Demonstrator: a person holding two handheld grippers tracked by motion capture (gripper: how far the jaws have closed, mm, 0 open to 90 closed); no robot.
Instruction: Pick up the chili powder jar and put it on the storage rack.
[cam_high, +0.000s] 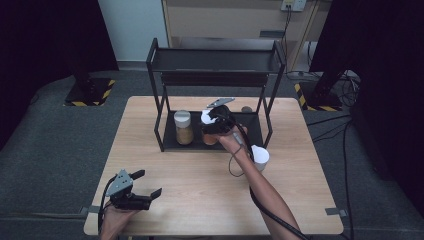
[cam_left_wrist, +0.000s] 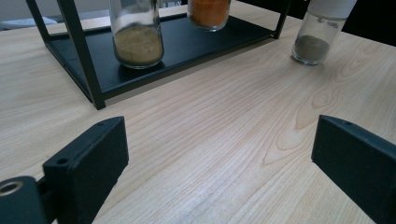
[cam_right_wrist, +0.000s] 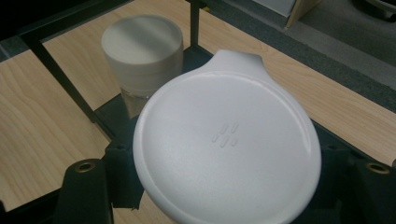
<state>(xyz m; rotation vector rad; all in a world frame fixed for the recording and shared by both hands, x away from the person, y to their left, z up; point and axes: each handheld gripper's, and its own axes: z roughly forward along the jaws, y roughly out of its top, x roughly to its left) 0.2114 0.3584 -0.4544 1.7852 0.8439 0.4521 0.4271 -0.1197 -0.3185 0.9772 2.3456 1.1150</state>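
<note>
Right gripper (cam_high: 214, 125) holds the orange jar (cam_left_wrist: 208, 13) on the rack (cam_high: 252, 131).
Its jaws grip the jar; left gripper (cam_high: 142, 186) jaws stand open over the counter (cam_high: 200, 180).

We see jar with orange spice (cam_high: 210, 136): clear glass, round white lid (cam_right_wrist: 227, 150) with small pour tab, upright. Stands on rack's lower shelf (cam_high: 255, 131), mid-shelf toward its front edge, just right of jar with tan spice (cam_high: 183, 128), well apart from it.
</note>
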